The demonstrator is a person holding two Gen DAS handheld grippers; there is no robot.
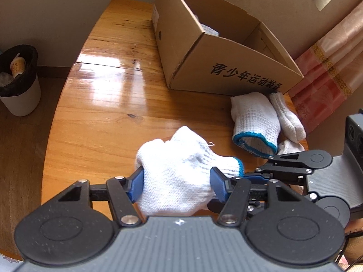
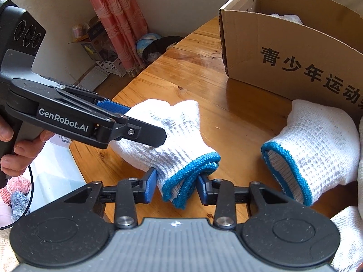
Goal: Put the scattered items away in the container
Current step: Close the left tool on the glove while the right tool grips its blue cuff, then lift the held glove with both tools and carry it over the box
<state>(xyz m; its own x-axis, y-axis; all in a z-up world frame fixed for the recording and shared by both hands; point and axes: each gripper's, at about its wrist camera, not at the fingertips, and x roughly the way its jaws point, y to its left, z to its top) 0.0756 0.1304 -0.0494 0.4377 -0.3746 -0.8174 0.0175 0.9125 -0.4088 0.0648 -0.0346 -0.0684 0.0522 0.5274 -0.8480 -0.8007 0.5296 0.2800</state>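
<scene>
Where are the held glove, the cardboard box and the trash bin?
held glove (image 1: 179, 174): left wrist view, on the knit palm between the blue pads.
cardboard box (image 1: 188, 68): left wrist view, on its plain side wall.
trash bin (image 1: 22, 95): left wrist view, on its white outer wall, on the floor.

The cardboard box (image 1: 226, 68) carries black Chinese print on its side, reading 青少年运动装备 in the left wrist view; the right wrist view cuts it off after 青少年运动. The left gripper (image 2: 145, 122) bears "GenRobot.AI" in white letters along its black arm. A label behind it is too blurred to read.
</scene>
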